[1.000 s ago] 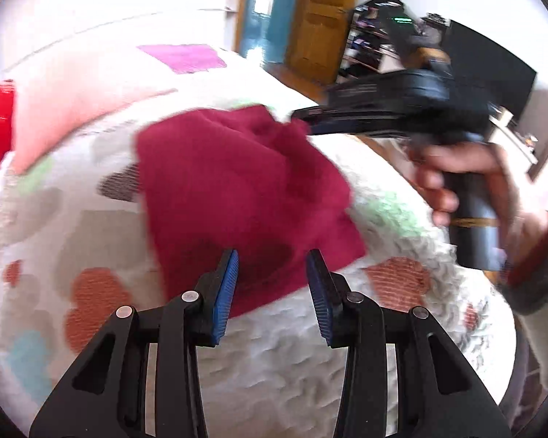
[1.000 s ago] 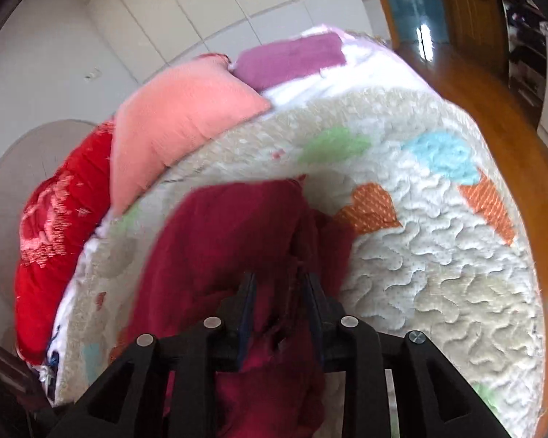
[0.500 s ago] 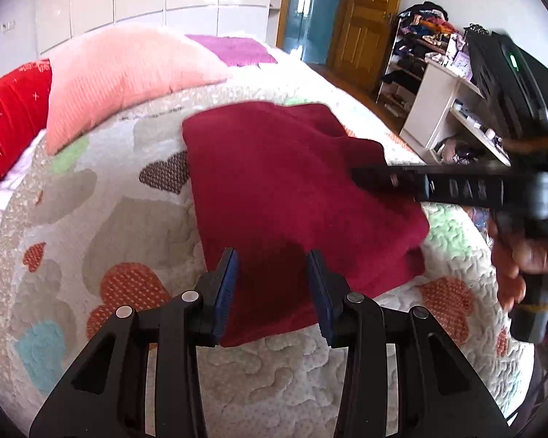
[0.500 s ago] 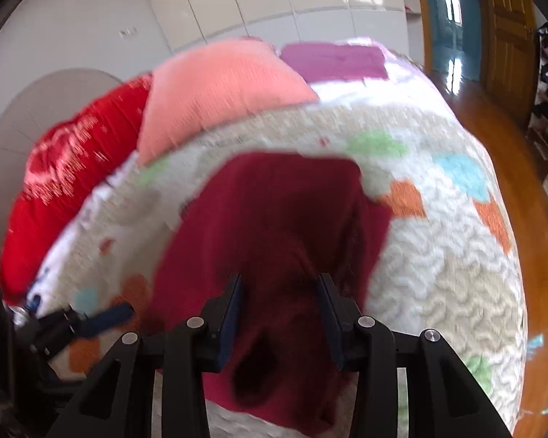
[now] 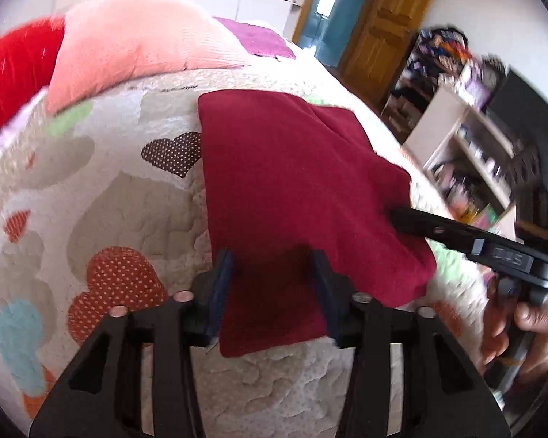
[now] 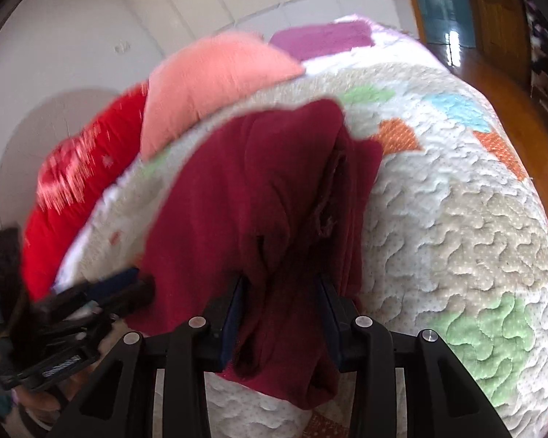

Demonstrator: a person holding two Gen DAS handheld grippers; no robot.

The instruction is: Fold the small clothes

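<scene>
the left tongs [image 5: 272,292] are standing spread, both fingers reaching over the near edge of the dark red garment [image 5: 292,189], which is lying folded on the heart-patterned quilt [image 5: 102,197]. the right tongs [image 6: 279,314] are also standing spread, with a bunched fold of the garment [image 6: 266,197] sitting between their fingers; whether the pads are touching it cannot be told. a pink pillow [image 5: 135,47] and a red pillow [image 5: 14,73] are lying beyond the cloth.
</scene>
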